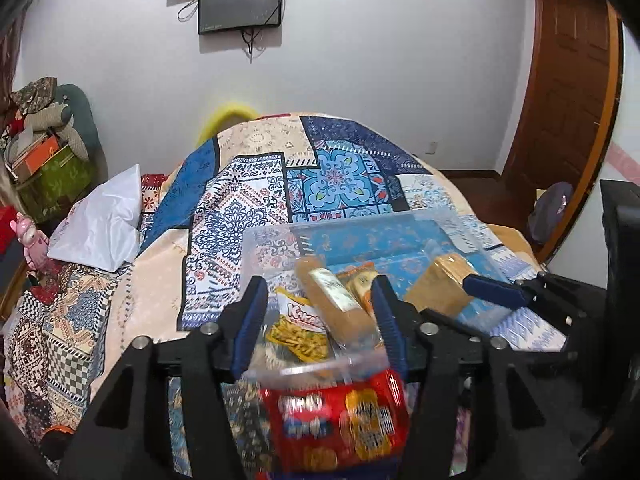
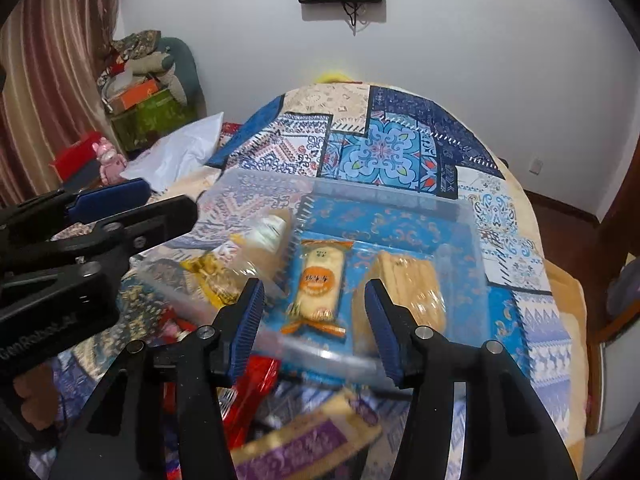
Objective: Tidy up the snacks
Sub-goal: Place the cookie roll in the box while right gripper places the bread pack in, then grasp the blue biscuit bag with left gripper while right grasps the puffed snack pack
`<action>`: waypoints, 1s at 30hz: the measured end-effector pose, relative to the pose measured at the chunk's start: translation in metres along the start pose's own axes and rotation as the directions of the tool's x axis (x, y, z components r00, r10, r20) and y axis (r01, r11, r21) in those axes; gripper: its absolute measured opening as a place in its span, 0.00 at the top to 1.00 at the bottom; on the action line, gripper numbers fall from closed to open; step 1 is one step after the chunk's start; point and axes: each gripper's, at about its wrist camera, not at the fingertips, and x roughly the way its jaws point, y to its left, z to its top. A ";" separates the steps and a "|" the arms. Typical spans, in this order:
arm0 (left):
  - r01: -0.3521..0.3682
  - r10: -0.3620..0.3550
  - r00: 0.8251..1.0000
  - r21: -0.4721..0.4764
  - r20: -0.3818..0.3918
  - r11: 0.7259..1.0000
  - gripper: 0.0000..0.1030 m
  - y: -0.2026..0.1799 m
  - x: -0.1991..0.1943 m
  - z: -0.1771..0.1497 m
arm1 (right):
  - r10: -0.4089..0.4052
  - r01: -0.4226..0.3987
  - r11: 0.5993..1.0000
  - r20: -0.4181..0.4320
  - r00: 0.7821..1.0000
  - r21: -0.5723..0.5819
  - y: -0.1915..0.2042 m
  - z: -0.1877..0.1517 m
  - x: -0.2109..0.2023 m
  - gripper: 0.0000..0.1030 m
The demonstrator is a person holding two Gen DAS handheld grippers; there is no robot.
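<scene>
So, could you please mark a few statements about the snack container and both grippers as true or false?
1. The clear container already holds snacks. True.
2. The left gripper is clamped on a packet. False: it is open, holding nothing.
3. The orange-labelled rice cracker lies inside the container. True.
4. The red snack packet is in the container. False: it lies outside, at the near wall.
5. The right gripper is open. True.
</scene>
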 end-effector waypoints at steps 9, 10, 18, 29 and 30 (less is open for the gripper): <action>0.002 -0.002 1.000 0.020 -0.017 1.000 0.34 -0.002 -0.062 -0.046 | 0.069 -0.070 0.997 0.042 0.997 0.032 -0.006 -0.032 -0.066 0.52; 0.004 -0.003 0.999 0.021 -0.033 1.000 0.34 -0.003 -0.068 -0.055 | 0.070 -0.072 0.997 0.045 0.996 0.031 -0.006 -0.037 -0.072 0.50; 0.005 -0.005 0.992 0.007 -0.123 1.000 0.33 -0.008 -0.091 -0.115 | 0.068 -0.069 0.997 0.062 0.996 0.021 -0.003 -0.085 -0.112 0.41; 0.000 -0.004 0.978 -0.017 -0.210 1.000 0.33 -0.003 -0.084 -0.165 | 0.085 -0.081 0.996 -0.105 0.991 0.040 0.003 -0.153 -0.083 0.39; 0.005 -0.011 0.977 -0.026 -0.213 1.000 0.33 -0.003 -0.082 -0.165 | 0.088 -0.084 0.996 -0.116 0.989 0.040 0.004 -0.156 -0.080 0.39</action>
